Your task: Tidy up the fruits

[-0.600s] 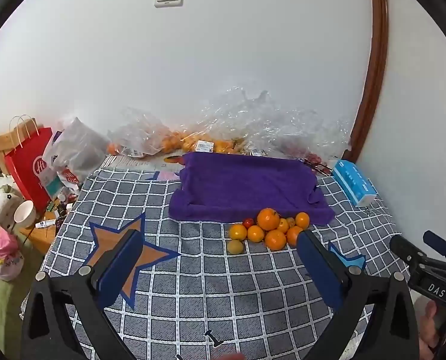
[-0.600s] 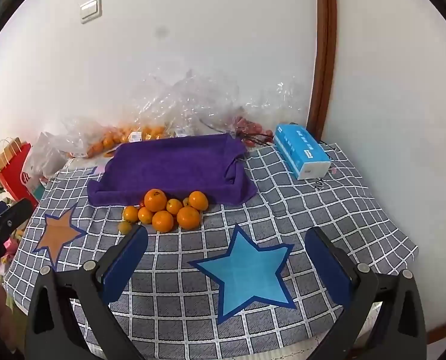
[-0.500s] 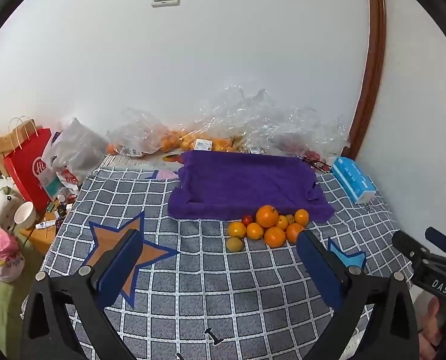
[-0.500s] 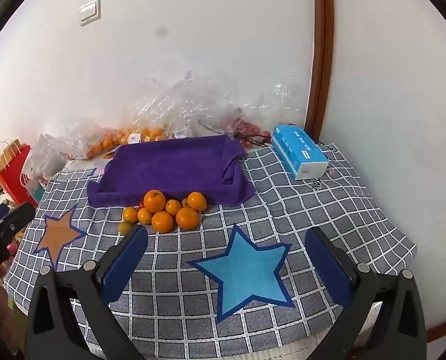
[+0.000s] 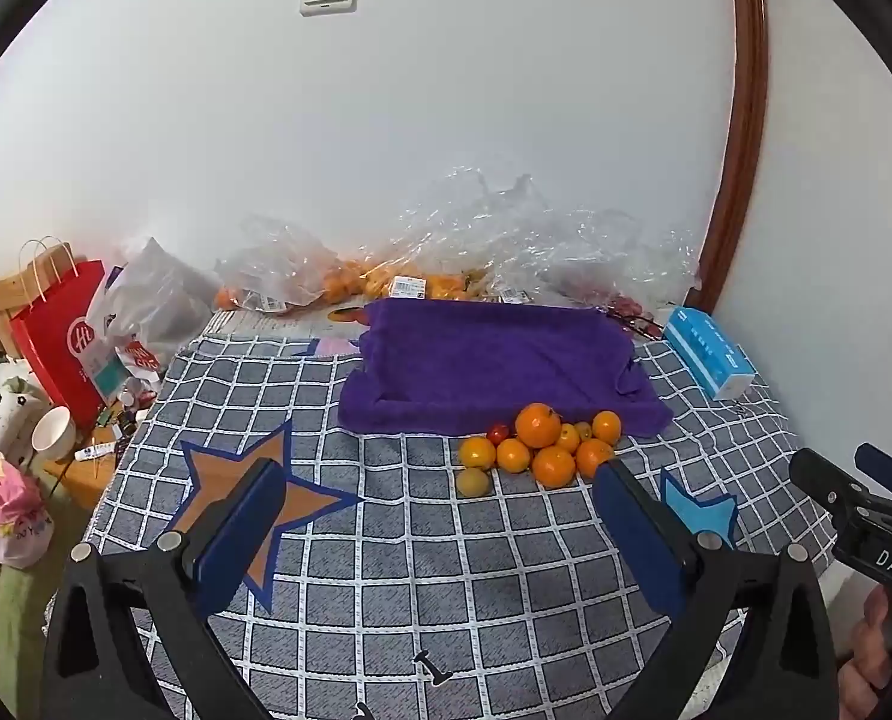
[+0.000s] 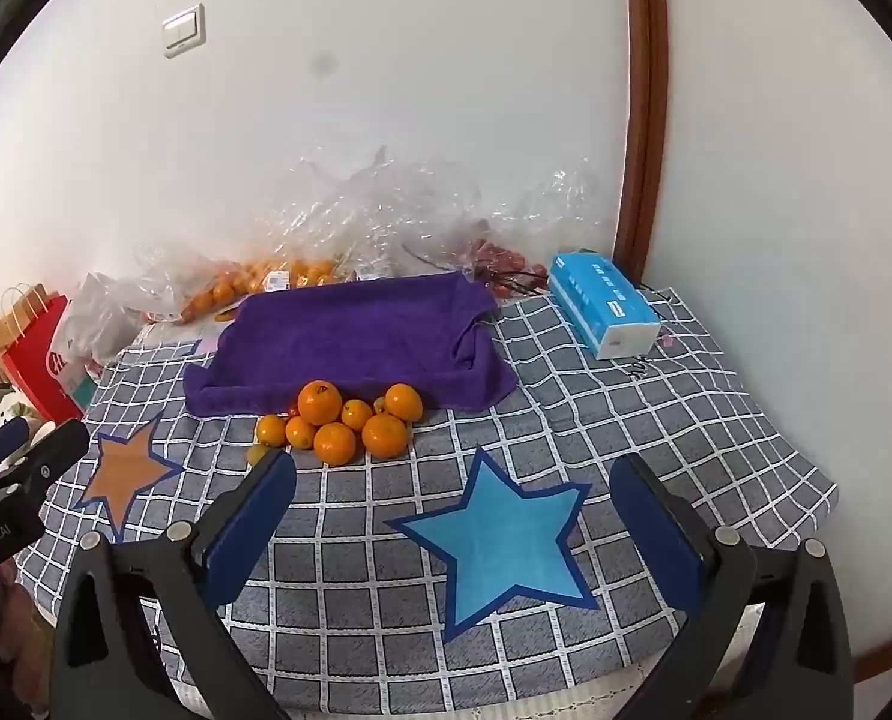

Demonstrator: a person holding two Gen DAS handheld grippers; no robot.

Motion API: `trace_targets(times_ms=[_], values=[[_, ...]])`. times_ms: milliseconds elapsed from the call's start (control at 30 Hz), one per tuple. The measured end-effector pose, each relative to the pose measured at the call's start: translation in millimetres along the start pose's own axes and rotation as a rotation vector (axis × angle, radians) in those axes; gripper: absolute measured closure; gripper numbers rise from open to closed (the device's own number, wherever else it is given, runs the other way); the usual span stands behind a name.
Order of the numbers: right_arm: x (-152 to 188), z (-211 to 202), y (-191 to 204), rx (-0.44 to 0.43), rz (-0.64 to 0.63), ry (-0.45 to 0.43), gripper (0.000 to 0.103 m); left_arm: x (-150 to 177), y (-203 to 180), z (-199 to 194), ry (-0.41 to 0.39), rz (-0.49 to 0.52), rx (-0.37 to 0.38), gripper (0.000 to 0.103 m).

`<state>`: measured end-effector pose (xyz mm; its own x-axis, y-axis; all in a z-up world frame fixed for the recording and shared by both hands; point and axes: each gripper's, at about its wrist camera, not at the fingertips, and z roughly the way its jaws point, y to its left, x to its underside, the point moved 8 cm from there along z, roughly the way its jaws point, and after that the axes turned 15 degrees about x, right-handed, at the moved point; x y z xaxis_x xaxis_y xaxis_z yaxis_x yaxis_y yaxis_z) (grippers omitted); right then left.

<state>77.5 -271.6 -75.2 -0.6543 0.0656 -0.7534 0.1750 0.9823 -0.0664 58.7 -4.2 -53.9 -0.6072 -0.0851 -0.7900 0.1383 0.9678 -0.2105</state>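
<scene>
A: Where are the fruits (image 5: 536,447)?
B: In a small heap on the checked desk (image 5: 422,540), touching the front edge of the purple towel (image 5: 494,366).
A: The claws?
B: Left claw (image 5: 440,531) and right claw (image 6: 452,519) both spread wide, holding nothing.

Ahead of the left jaws, a small red fruit (image 5: 497,433) sits half hidden behind the oranges (image 5: 537,425) at the purple towel (image 5: 494,360), too small to identify, while from the right wrist only a sliver of it shows. Beyond the towel, crumpled clear plastic bags (image 6: 380,222) blur their contents into orange and dark red patches. The worktop (image 5: 506,594) is cut off by the frame's lower edge beneath both jaws.
</scene>
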Motion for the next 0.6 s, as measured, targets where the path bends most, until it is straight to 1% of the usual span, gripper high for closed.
trace_targets(times_ms=[100,300,500,600], values=[[-1,-1,3,-0.001,-0.010,-0.008,0.000,2,2,-1,-0.002,-0.010,0.000,0.000],[0,-4,7,-0.008,-0.012,-0.015,0.000,3,1,-2,0.004,0.002,-0.004,0.000],[0,-9,6,-0.002,-0.021,-0.026,0.000,-2,-1,-7,-0.021,-0.009,0.023,0.000],[-1,-10,5,-0.001,-0.018,-0.027,0.000,-4,-3,-8,-0.025,-0.007,0.022,0.000]])
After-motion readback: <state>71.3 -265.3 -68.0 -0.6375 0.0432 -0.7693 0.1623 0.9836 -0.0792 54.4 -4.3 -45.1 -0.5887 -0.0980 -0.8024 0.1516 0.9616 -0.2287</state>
